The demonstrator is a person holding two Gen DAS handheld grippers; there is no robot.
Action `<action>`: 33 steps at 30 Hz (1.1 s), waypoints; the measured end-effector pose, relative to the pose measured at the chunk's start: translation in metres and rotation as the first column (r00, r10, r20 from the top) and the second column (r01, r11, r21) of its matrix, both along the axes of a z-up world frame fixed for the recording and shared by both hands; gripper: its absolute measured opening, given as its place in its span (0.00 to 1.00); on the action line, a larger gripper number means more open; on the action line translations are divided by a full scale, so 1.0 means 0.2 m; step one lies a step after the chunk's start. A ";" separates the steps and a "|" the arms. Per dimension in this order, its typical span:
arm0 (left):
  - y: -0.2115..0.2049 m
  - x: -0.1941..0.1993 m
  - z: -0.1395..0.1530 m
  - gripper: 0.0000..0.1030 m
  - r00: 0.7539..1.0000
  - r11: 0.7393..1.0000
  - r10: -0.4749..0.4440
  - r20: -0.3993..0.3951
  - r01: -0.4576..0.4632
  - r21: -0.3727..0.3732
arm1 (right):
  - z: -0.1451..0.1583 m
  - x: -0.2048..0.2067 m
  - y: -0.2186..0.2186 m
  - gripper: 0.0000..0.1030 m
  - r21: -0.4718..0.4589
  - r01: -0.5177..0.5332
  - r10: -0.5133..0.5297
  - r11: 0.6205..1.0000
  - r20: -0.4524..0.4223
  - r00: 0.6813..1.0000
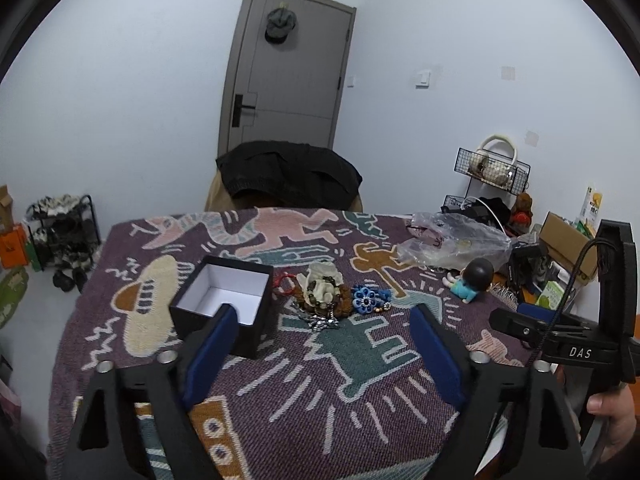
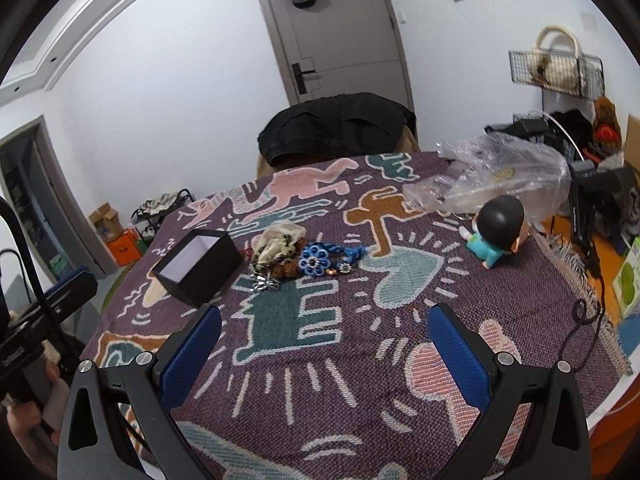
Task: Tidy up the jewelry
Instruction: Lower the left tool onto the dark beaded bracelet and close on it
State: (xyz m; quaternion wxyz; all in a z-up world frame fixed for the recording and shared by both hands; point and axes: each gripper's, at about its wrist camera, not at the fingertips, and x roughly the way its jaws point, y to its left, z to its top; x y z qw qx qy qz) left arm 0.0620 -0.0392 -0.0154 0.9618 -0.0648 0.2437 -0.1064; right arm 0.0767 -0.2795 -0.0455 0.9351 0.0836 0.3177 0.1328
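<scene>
Left wrist view: left hand-held gripper (image 1: 322,322) spread, nothing between its pads. Right hand-held gripper (image 2: 324,326) likewise spread. Jewelry pile (image 1: 332,294) lies on the desk (image 1: 304,392) beside the open black box (image 1: 224,300).

A lived-in home room: patterned woven cloth (image 1: 304,384) over a table, jacket-draped chair (image 1: 288,176), shoe rack (image 1: 64,236), hat (image 1: 281,26) hanging on the door (image 1: 296,92)
</scene>
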 end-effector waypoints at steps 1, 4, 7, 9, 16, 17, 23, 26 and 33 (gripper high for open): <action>0.00 0.02 -0.01 0.79 1.000 1.000 -0.003 -0.011 0.003 -0.003 | -0.01 0.01 -0.01 1.00 0.016 0.001 -0.001 1.000 -0.005 1.000; -0.01 0.09 -0.03 0.70 0.999 1.000 -0.019 -0.044 0.018 -0.020 | -0.02 0.06 -0.05 0.99 0.043 0.004 -0.003 0.999 -0.024 1.000; -0.03 0.18 -0.06 0.65 0.995 0.998 -0.046 -0.088 0.042 -0.048 | -0.03 0.11 -0.09 0.97 0.079 0.025 -0.022 0.997 -0.044 0.999; -0.04 0.24 -0.07 0.56 0.991 0.996 -0.065 -0.119 0.058 -0.069 | -0.04 0.15 -0.11 0.93 0.102 0.032 -0.026 0.994 -0.061 0.998; -0.08 0.44 -0.13 0.39 0.969 0.989 -0.110 -0.222 0.085 -0.117 | -0.10 0.30 -0.16 0.71 0.183 0.066 -0.044 0.981 -0.125 0.991; -0.09 0.47 -0.14 0.35 0.964 0.988 -0.121 -0.238 0.092 -0.127 | -0.11 0.33 -0.16 0.70 0.187 0.069 -0.044 0.980 -0.135 0.990; -0.14 0.65 -0.24 0.27 0.931 0.985 -0.127 -0.343 0.077 -0.157 | -0.18 0.43 -0.15 0.54 0.223 0.066 -0.027 0.973 -0.172 0.985; -0.15 0.72 -0.28 0.26 0.919 0.987 -0.108 -0.379 0.055 -0.148 | -0.22 0.46 -0.15 0.48 0.235 0.065 -0.020 0.970 -0.186 0.982; -0.15 0.84 -0.36 0.24 0.892 0.993 -0.036 -0.450 -0.019 -0.117 | -0.26 0.51 -0.18 0.47 0.270 0.091 -0.034 0.958 -0.211 0.977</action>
